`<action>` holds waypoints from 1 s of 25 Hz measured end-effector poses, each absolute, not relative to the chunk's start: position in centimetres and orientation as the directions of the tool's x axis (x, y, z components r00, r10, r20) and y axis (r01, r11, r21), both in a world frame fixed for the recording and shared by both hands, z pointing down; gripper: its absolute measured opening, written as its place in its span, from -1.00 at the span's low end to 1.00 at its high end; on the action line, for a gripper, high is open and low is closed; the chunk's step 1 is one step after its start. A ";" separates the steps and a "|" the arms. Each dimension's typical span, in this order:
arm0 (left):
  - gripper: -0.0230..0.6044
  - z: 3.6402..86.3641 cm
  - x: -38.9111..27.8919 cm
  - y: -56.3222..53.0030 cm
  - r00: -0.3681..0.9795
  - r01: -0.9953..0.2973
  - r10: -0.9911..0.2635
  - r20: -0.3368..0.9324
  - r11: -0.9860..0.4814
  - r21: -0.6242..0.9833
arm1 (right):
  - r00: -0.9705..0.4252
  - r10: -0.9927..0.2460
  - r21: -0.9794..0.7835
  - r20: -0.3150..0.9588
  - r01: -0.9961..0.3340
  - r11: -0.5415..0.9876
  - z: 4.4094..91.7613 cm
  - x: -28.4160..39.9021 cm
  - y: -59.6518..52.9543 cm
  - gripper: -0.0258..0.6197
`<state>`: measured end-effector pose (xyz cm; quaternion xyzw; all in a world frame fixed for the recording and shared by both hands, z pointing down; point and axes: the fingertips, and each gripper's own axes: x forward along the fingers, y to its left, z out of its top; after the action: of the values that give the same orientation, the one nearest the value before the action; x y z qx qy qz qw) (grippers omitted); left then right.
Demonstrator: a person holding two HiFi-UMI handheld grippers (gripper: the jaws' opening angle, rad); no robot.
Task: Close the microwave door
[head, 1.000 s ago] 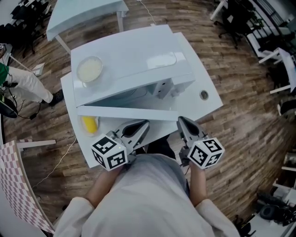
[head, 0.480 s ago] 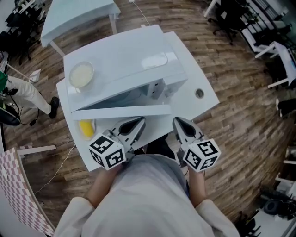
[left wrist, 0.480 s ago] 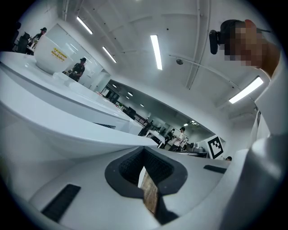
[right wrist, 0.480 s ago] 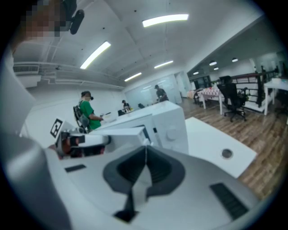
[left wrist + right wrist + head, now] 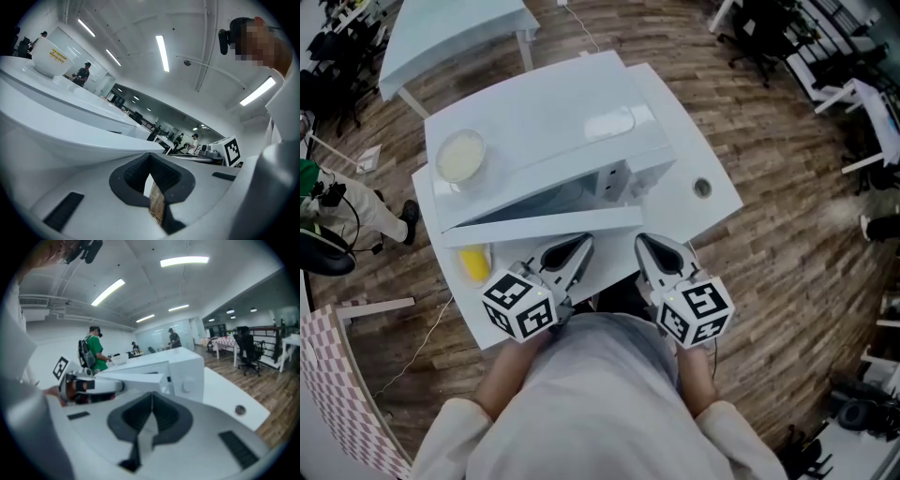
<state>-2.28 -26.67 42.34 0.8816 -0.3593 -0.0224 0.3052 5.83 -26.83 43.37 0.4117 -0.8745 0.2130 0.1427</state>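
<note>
Illegibly lettered bowl point(image 5: 46, 58) atop microwave point(image 5: 567, 112)

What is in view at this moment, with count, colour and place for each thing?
microwave: one, white, on the table
microwave door: one, white, open, facing the person
bowl: one, white, on top of the microwave
yellow object: one, on the table by the door's left end
table: one, white, centre
second table: one, pale, behind
bystander: one, left edge
left gripper: grey, shut, empty
right gripper: grey, shut, empty
</note>
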 end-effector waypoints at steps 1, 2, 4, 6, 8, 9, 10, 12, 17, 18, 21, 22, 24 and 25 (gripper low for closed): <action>-0.89 42.4 -2.3 -26.7 0.740 -0.622 -0.648 0.182 -0.554 0.553 | -0.621 -0.659 -0.253 0.424 -0.780 0.573 43.4 5.7 -26.9 -0.85; -0.89 42.4 -2.3 -26.8 0.738 -0.624 -0.649 0.184 -0.553 0.552 | -0.622 -0.658 -0.251 0.424 -0.779 0.575 43.4 5.6 -27.0 -0.85; -0.89 42.4 -2.4 -27.0 0.736 -0.627 -0.650 0.188 -0.551 0.551 | -0.620 -0.661 -0.248 0.422 -0.781 0.574 43.4 5.4 -27.3 -0.85; -0.89 42.5 -2.4 -27.1 0.734 -0.631 -0.652 0.191 -0.549 0.549 | -0.616 -0.667 -0.249 0.418 -0.784 0.569 43.3 5.4 -27.7 -0.85; -0.89 42.6 -2.4 -27.2 0.734 -0.631 -0.650 0.195 -0.549 0.549 | -0.612 -0.674 -0.249 0.414 -0.788 0.563 43.2 5.3 -28.1 -0.85; -0.89 42.6 -2.4 -27.3 0.735 -0.630 -0.649 0.195 -0.548 0.550 | -0.609 -0.677 -0.249 0.412 -0.790 0.560 43.2 5.3 -28.3 -0.85; -0.89 42.6 -2.3 -27.3 0.735 -0.630 -0.650 0.195 -0.548 0.551 | -0.606 -0.681 -0.248 0.410 -0.793 0.557 43.1 5.3 -28.5 -0.85; -0.89 42.6 -2.4 -27.5 0.733 -0.630 -0.652 0.194 -0.544 0.553 | -0.599 -0.692 -0.247 0.403 -0.800 0.547 43.0 5.4 -28.9 -0.85; -0.89 42.7 -2.4 -27.9 0.731 -0.631 -0.653 0.198 -0.537 0.560 | -0.598 -0.697 -0.256 0.395 -0.801 0.542 42.7 5.2 -29.6 -0.85; -0.89 42.6 -2.4 -28.0 0.730 -0.633 -0.654 0.198 -0.536 0.559 | -0.600 -0.697 -0.257 0.394 -0.799 0.543 42.7 5.1 -29.8 -0.85; -0.89 42.6 -2.5 -28.2 0.727 -0.636 -0.657 0.200 -0.534 0.557 | -0.603 -0.695 -0.262 0.392 -0.797 0.544 42.7 4.9 -30.1 -0.85; -0.89 42.6 -2.5 -28.2 0.726 -0.637 -0.658 0.201 -0.532 0.557 | -0.604 -0.694 -0.263 0.392 -0.797 0.544 42.7 4.9 -30.2 -0.85; -0.89 42.6 -2.5 -28.3 0.723 -0.639 -0.662 0.200 -0.529 0.558 | -0.605 -0.693 -0.264 0.393 -0.796 0.545 42.8 4.8 -30.5 -0.85; -0.89 42.6 -2.6 -28.4 0.721 -0.640 -0.663 0.200 -0.528 0.558 | -0.606 -0.692 -0.264 0.393 -0.795 0.546 42.8 4.8 -30.6 -0.85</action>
<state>-2.56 -28.42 42.64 0.8738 -0.3730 -0.0186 0.3116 4.81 -30.58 42.83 0.4270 -0.8707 0.2114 0.1217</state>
